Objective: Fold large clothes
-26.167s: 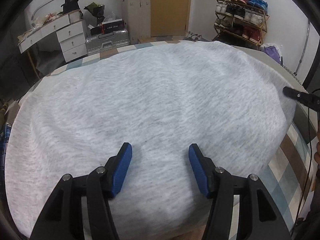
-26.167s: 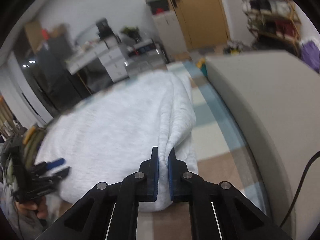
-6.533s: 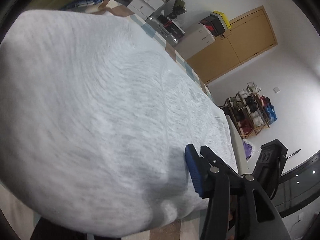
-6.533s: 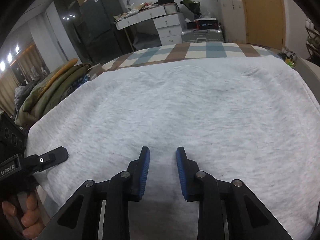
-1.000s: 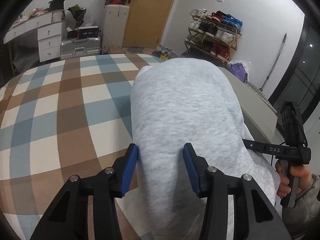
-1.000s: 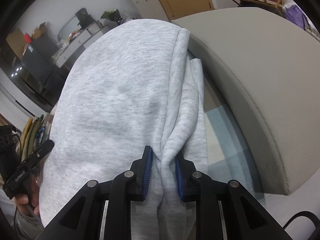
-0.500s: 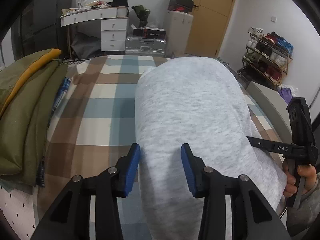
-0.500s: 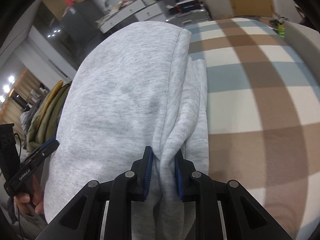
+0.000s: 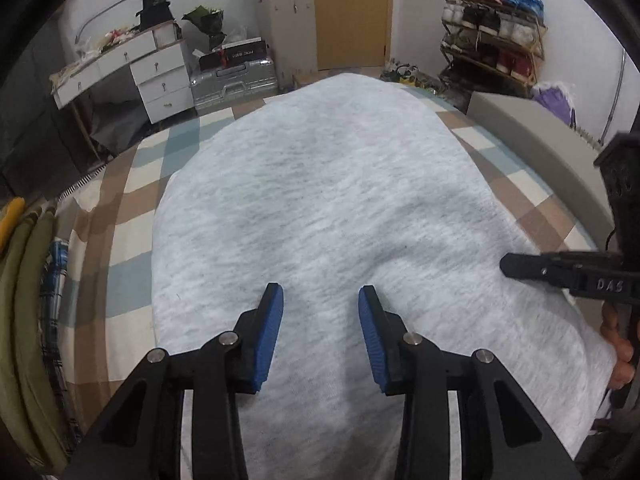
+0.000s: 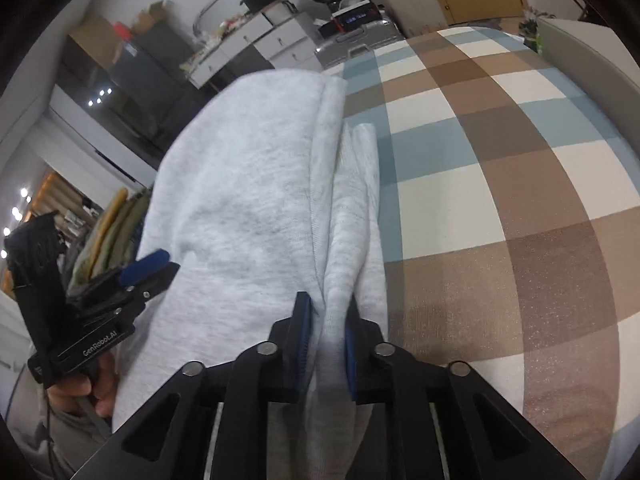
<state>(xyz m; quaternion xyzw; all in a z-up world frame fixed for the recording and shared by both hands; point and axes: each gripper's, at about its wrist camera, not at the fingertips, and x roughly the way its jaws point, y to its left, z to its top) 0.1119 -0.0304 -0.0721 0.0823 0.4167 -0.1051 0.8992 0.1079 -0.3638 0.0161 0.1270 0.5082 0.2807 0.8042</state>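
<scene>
Shifted, fuzzy grey garment [image 10: 248,200] bunches in right tool [image 10: 326,320].

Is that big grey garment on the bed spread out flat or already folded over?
Folded over. The grey garment shows stacked layers along its right edge, bunched between the right gripper, leaving much checked bedspread uncovered.

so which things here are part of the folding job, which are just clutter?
Job: grey garment; right gripper clamped on its bunched edge; left gripper over it.
Clutter: green bedding, silver case, shoe rack, white drawers.
</scene>
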